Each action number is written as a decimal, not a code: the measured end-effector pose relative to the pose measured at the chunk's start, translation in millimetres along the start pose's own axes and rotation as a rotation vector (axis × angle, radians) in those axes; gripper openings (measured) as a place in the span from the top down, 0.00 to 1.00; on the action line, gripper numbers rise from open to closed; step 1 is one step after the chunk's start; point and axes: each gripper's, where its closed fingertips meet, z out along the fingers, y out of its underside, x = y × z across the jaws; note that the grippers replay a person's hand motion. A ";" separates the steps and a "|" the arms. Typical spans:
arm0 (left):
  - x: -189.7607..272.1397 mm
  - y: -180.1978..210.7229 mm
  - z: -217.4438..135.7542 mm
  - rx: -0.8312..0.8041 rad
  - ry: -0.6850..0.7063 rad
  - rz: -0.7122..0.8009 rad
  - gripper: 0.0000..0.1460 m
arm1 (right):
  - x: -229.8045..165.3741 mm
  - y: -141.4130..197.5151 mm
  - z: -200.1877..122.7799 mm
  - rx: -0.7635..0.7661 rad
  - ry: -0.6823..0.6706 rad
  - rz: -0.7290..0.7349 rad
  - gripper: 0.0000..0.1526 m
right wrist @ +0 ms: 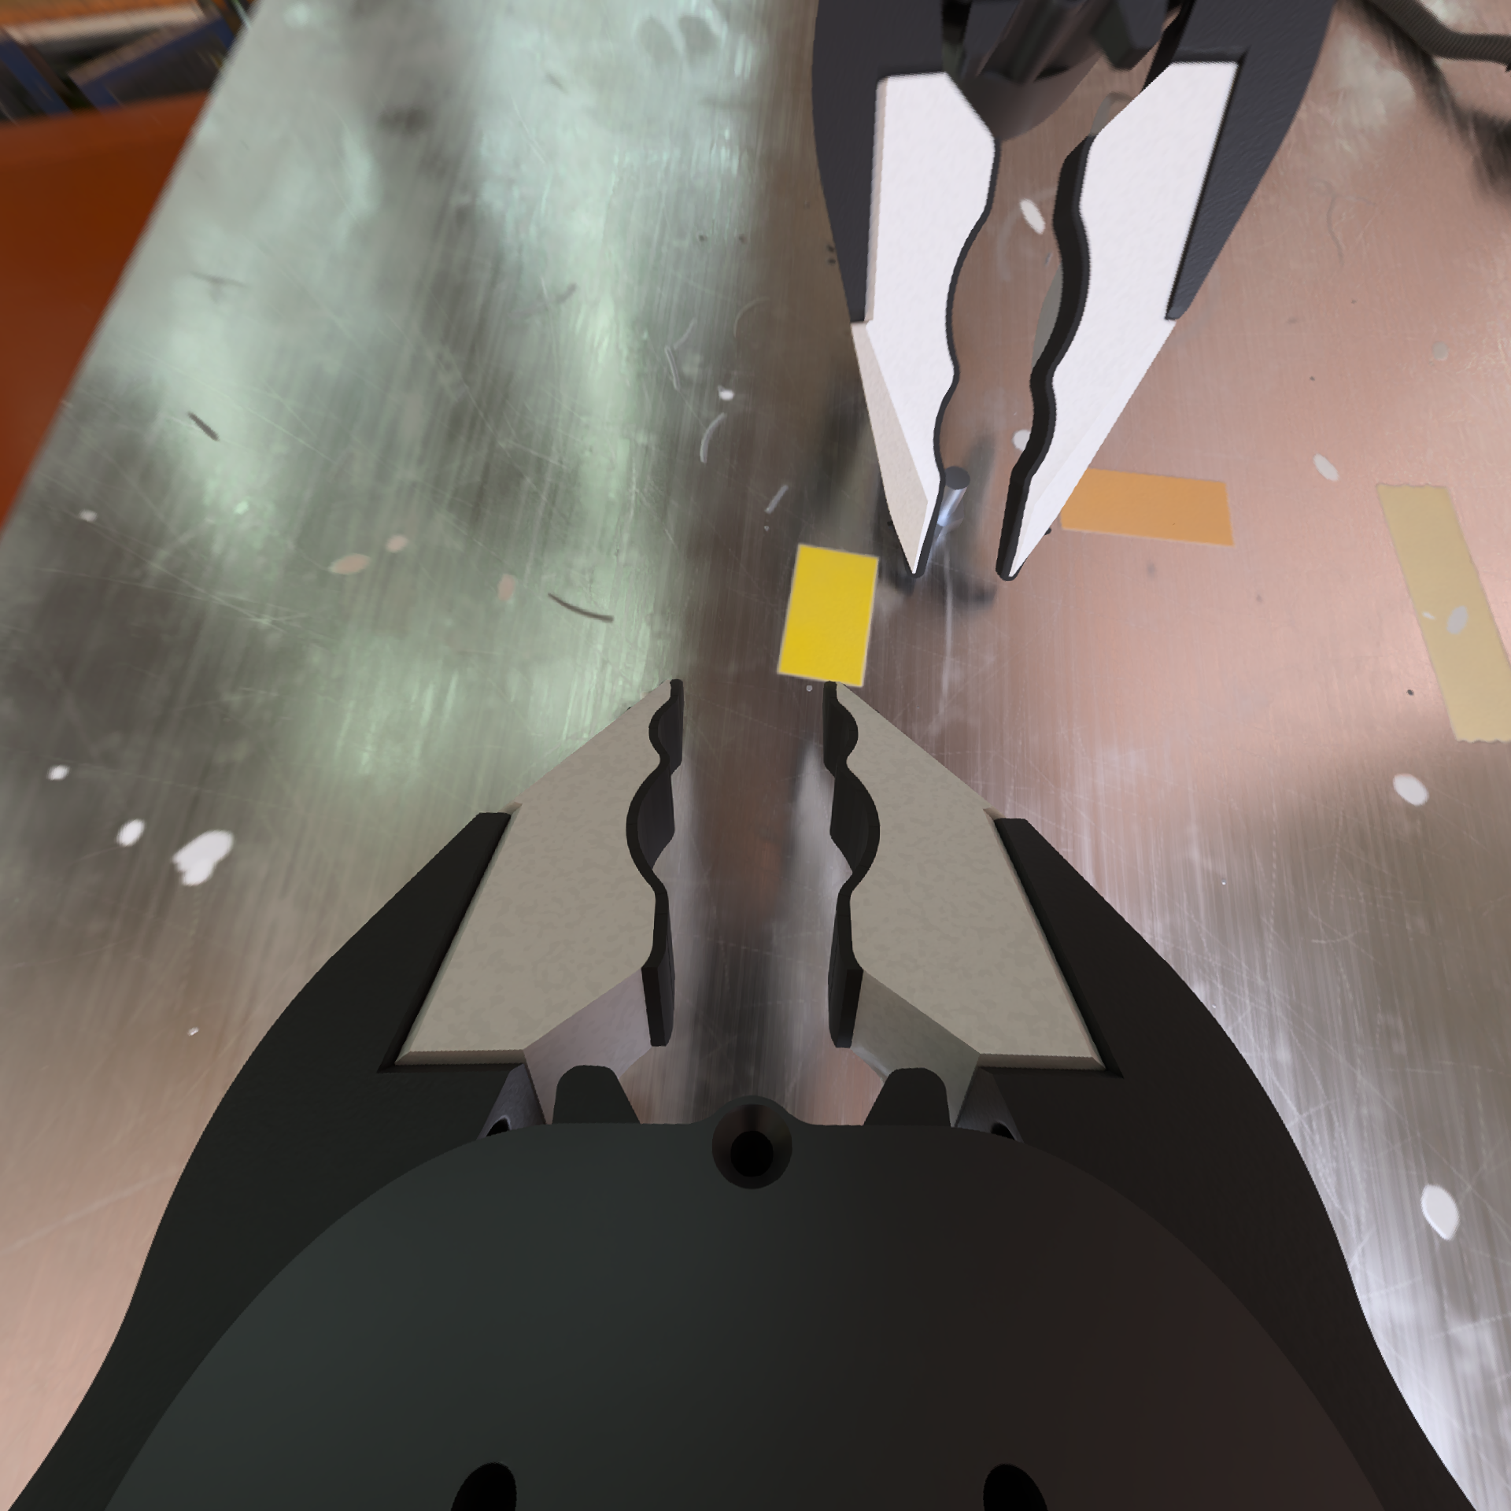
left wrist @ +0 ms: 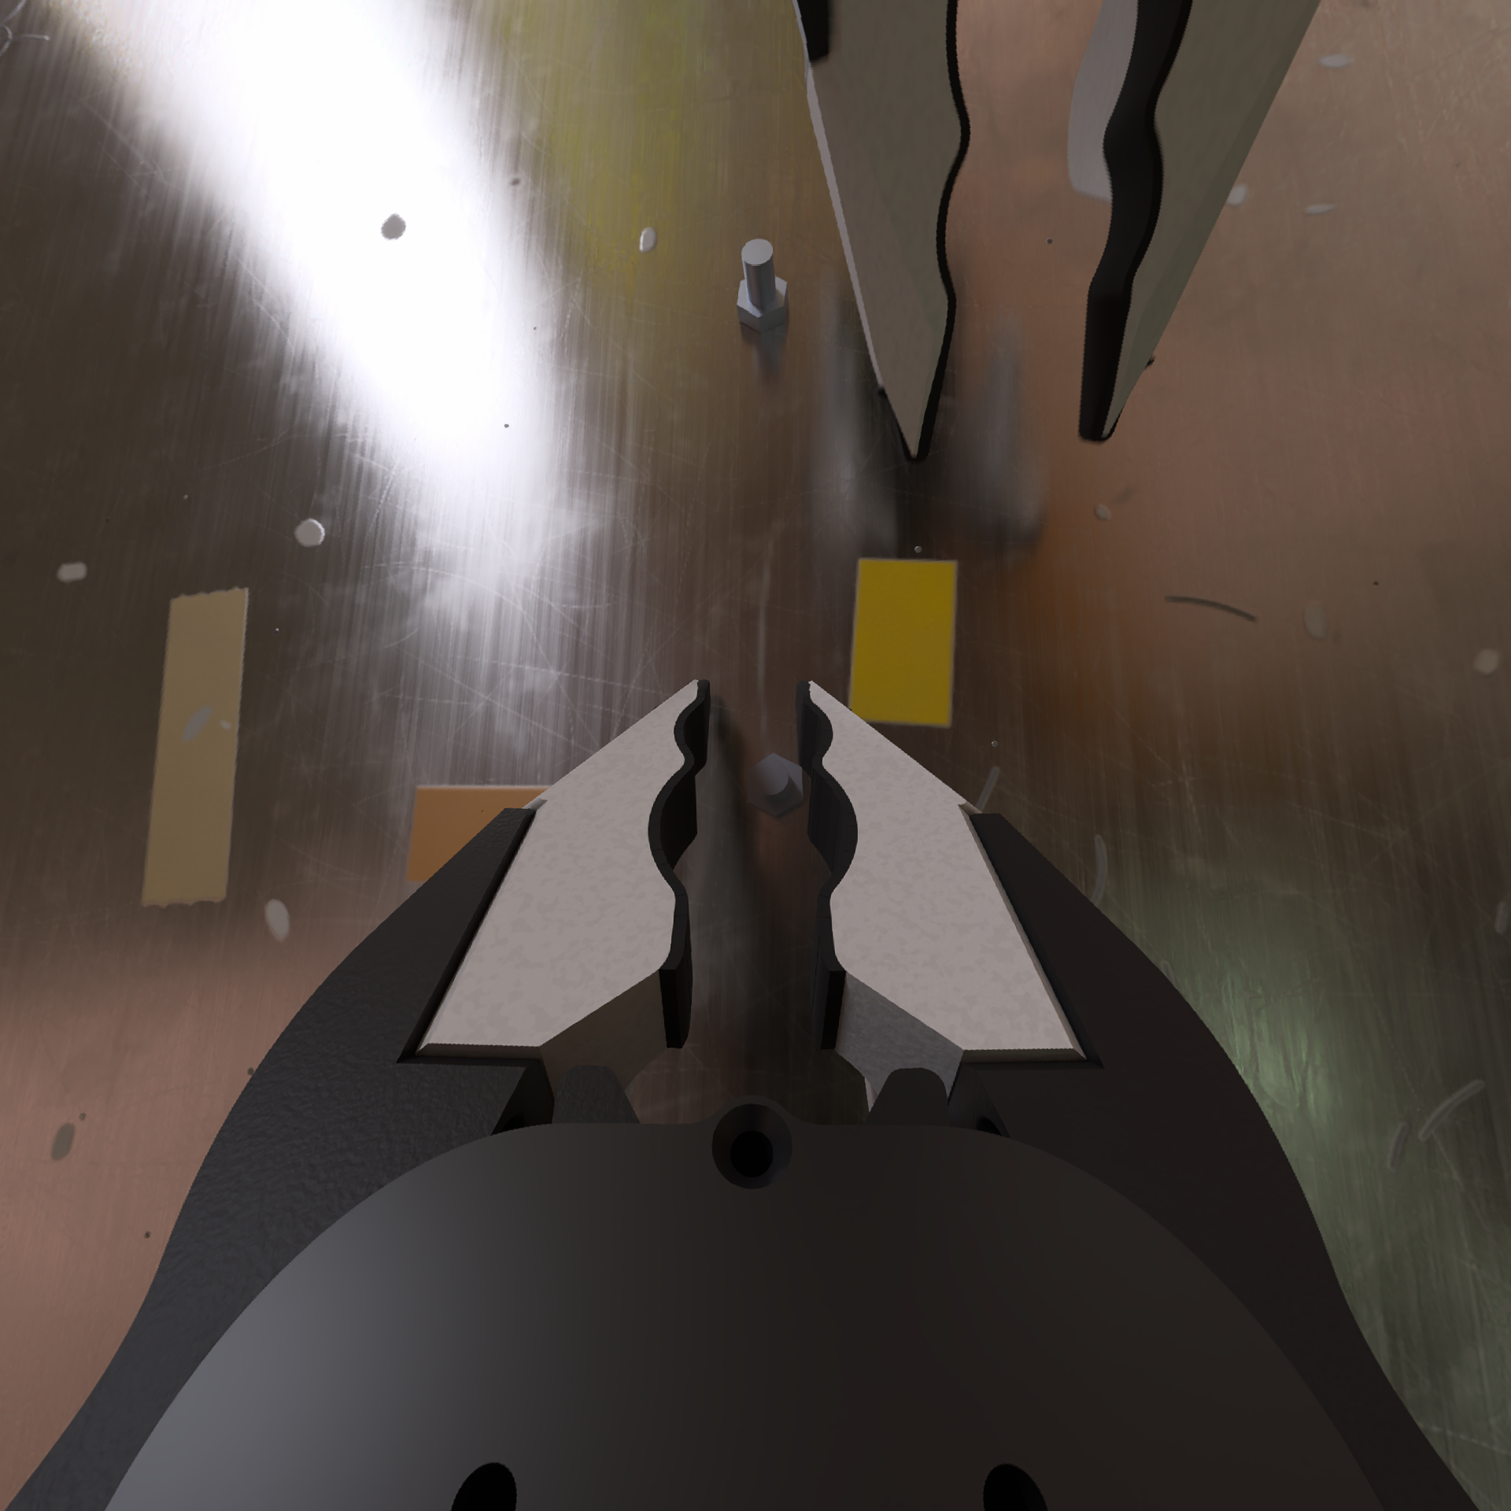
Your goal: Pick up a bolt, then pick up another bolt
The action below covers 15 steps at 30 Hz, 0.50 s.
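Observation:
A small grey bolt (left wrist: 775, 786) stands on its hex head on the scratched metal table (left wrist: 327, 736), shank up, between the fingers of my left gripper (left wrist: 754, 691). The gripper is open, its tips low beside the bolt. In the right wrist view the same bolt (right wrist: 952, 489) stands in the gap of the left gripper (right wrist: 963, 570), close to one finger. A second bolt (left wrist: 760, 288) stands on its head farther off, left of my right gripper (left wrist: 1006, 441). My right gripper (right wrist: 752, 691) is open and empty above the table. The second bolt does not show in the right wrist view.
A yellow patch (left wrist: 903, 642) lies on the table between the two grippers and also shows in the right wrist view (right wrist: 826, 625). An orange patch (right wrist: 1145, 511) and a tan tape strip (right wrist: 1447, 621) lie nearby. The table's edge (right wrist: 123, 245) runs at upper left.

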 end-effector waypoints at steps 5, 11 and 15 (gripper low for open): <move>4.7 -1.8 0.6 0.032 0.046 0.004 0.86 | 0.3 5.0 6.6 -0.036 0.016 -0.002 0.84; 16.8 -7.8 2.0 0.067 0.122 0.027 0.94 | 8.6 22.1 -13.3 -0.088 0.106 0.055 0.85; 19.1 -9.9 3.5 0.070 0.144 0.024 0.94 | 12.2 33.6 -26.9 -0.115 0.198 0.112 0.85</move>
